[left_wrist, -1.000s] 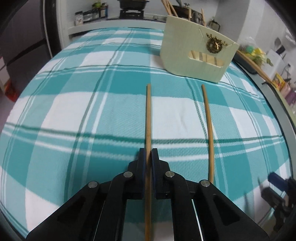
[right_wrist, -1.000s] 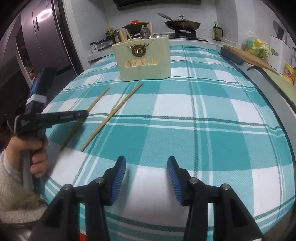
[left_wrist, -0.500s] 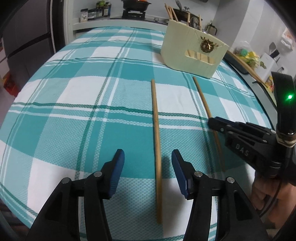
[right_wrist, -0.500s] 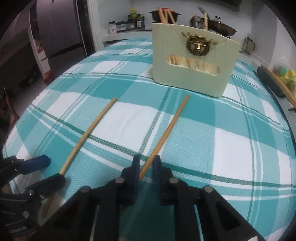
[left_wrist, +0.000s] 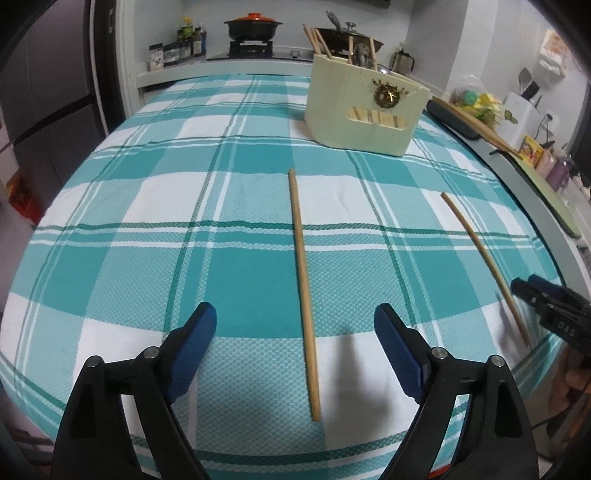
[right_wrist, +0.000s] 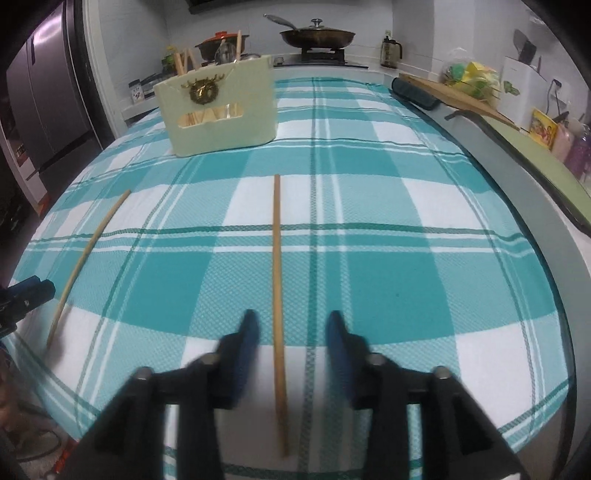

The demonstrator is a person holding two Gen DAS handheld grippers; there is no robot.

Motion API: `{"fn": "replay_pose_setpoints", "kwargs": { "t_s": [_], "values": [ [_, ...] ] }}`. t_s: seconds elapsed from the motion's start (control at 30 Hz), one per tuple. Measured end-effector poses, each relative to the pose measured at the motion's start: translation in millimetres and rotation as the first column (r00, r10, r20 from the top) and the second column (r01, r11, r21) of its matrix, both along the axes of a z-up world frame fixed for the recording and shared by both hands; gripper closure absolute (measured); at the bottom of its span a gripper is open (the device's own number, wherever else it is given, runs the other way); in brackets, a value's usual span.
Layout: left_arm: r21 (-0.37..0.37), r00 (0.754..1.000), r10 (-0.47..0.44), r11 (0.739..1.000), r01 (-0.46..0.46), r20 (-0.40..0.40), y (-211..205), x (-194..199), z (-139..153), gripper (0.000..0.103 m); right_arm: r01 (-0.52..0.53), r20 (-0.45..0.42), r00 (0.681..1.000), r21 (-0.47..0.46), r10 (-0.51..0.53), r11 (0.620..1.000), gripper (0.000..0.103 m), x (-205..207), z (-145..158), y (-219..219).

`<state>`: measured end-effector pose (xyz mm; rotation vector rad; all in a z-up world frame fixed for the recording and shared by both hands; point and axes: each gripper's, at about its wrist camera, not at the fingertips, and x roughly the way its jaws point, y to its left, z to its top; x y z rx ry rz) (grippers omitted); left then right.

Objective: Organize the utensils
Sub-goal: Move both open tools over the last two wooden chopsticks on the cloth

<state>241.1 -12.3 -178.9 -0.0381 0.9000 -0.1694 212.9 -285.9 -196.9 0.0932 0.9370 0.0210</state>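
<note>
Two wooden chopsticks lie apart on the teal plaid tablecloth. My left gripper is open, its jaws either side of the near end of the left chopstick, not touching it. My right gripper is open and blurred, astride the right chopstick, which also shows in the left wrist view. The left chopstick shows at the left of the right wrist view. A cream utensil holder with several utensils stands at the far side; it also shows in the right wrist view.
The table's grey right edge runs beside a green counter with a cutting board. A stove with a pan and a red-lidded pot is behind the table. A fridge stands at the left.
My left gripper, shut on the left chopstick one second ago, has opened wide and drawn back. My right gripper was shut on the right chopstick half a second ago and has opened.
</note>
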Motion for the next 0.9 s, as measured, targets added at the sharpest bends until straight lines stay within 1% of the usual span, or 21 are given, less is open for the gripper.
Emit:
{"fn": "replay_pose_setpoints", "kwargs": {
  "t_s": [0.07,0.3,0.37,0.47,0.6,0.73,0.9],
  "values": [
    [0.035,1.000,0.002,0.999,-0.002,0.005,-4,1,-1,0.013,0.035,0.047,0.998,-0.007,-0.034,0.999,0.038,-6,5,-7],
    [0.080,0.999,0.034,0.996,-0.033,-0.011,0,3,-7,0.013,0.012,0.073,0.997,0.032,-0.014,0.999,0.038,-9,6,-10],
    [0.088,0.999,0.039,0.995,-0.037,-0.011,1,2,-7,0.013,0.013,0.085,0.996,0.042,-0.016,0.999,0.038,-11,6,-9],
    [0.095,0.999,0.041,0.995,-0.040,-0.010,1,3,-6,0.013,0.018,0.080,0.997,0.052,-0.022,0.999,0.038,-10,4,-8],
    [0.103,0.999,0.044,0.994,-0.044,-0.002,1,2,-5,0.013,0.040,0.085,0.995,0.034,-0.043,0.999,0.038,-10,4,-6],
    [0.108,0.999,0.045,0.993,-0.045,-0.004,1,3,-6,0.013,0.039,0.078,0.996,0.003,-0.039,0.999,0.038,-10,1,-2],
    [0.107,0.999,0.046,0.993,-0.046,-0.002,2,3,-6,0.013,0.023,0.098,0.995,0.018,-0.024,1.000,0.038,-13,3,0]
  ]
}}
